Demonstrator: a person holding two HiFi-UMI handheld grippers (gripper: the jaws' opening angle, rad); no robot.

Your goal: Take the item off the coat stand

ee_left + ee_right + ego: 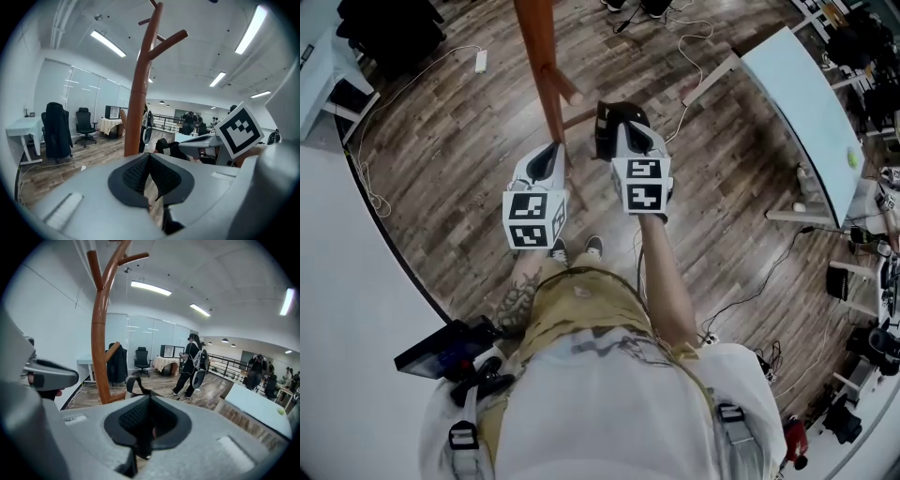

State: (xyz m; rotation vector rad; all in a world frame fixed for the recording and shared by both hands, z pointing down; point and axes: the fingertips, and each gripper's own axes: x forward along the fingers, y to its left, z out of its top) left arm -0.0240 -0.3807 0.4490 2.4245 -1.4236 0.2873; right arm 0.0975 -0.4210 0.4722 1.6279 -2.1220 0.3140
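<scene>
- The stand (pixel 544 66) is the biggest thing here: a brown wooden pole at your 12 o'clock. In both gripper views its pegs (pixel 171 40) are bare.
- Your right gripper (pixel 150 399) is at your 1 o'clock, just beside the pole. Its jaws are pressed together and seem to pinch an edge of the item.
- Your left gripper (pixel 150 157) is at your 11 o'clock, also near the pole. Its jaws are pressed together with nothing between them.
- The item (pixel 609 120) is a small black thing with a pale patch. It sits at the tip of the right gripper, low beside the pole and on none of the upper pegs.
- I judge that the item is soft and light, because it lies in loose folds like cloth or a strap. It will not break, but thin fabric can slide out of closed jaws. Take it at a thick seam or at the strap, not at a thin edge. Your free left gripper can support the part that hangs.
- Some things are hard to make out. I cannot say what the item is exactly, whether a cap, a bag or something else. The gripper's own body hides how deep the item sits in the jaws. I cannot tell if some part of it is caught low on the stand. The top of the stand is cut off, and the grippers cover most of its foot.
</scene>
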